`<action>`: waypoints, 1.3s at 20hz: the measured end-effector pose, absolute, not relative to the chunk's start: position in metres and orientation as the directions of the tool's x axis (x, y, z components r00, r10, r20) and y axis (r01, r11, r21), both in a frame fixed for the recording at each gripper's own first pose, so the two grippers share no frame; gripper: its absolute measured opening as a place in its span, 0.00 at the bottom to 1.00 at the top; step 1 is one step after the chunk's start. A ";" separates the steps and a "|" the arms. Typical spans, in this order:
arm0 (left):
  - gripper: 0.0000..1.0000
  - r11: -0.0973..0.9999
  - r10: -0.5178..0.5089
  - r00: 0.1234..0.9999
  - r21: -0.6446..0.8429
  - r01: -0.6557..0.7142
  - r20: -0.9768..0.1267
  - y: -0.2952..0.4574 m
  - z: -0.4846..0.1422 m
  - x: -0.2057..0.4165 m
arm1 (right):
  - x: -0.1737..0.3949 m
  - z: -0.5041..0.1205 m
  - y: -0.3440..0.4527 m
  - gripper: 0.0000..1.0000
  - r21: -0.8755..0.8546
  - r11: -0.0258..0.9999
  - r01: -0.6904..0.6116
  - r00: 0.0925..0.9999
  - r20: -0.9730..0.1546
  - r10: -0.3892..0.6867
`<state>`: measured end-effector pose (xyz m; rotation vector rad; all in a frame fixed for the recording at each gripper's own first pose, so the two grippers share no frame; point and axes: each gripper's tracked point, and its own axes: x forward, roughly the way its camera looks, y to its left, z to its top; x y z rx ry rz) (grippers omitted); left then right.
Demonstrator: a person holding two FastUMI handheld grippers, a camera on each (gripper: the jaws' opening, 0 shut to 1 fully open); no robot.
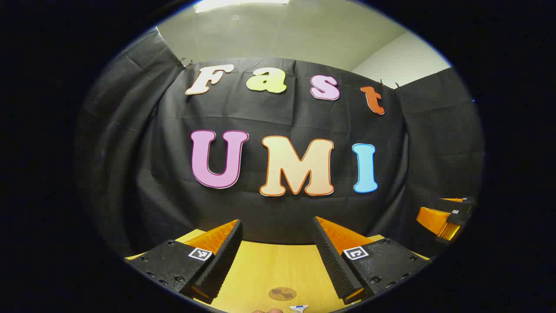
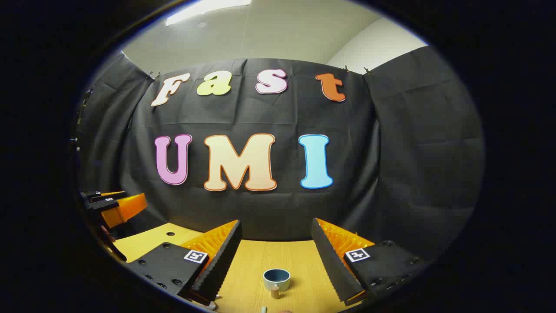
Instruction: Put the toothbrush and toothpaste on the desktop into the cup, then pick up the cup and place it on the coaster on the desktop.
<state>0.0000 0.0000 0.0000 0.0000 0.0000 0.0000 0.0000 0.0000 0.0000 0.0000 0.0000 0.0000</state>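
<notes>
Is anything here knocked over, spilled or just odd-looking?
Nothing stands out. The cup sits upright on the wooden desk, with no spill around it. Both the left gripper and the right gripper hang open above the desk, holding nothing.

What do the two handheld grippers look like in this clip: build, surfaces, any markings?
Both match. The left gripper and right gripper each have two wedge-shaped fingers with ribbed inner faces, mounted on black bolted blocks that each carry a small square black-and-white marker. No cables or sleeves are visible.
</notes>
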 end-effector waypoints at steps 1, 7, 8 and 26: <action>0.93 1.000 -0.002 1.000 -0.001 0.002 0.001 0.000 0.001 -0.001 | -0.002 0.000 0.000 0.96 -0.005 1.000 0.000 1.000 -0.002 0.000; 0.94 1.000 0.008 1.000 -0.012 -0.008 0.002 0.005 0.000 -0.003 | -0.006 0.006 0.005 0.96 -0.011 1.000 -0.006 1.000 0.018 0.007; 0.93 1.000 0.009 1.000 -0.012 -0.009 0.002 0.006 -0.001 -0.003 | -0.006 0.006 0.006 0.99 -0.010 1.000 -0.007 1.000 0.018 0.007; 0.94 0.998 -0.053 0.998 -0.029 0.054 0.029 -0.025 0.004 0.009 | -0.001 -0.011 -0.003 0.99 0.002 1.000 0.022 0.999 -0.036 -0.022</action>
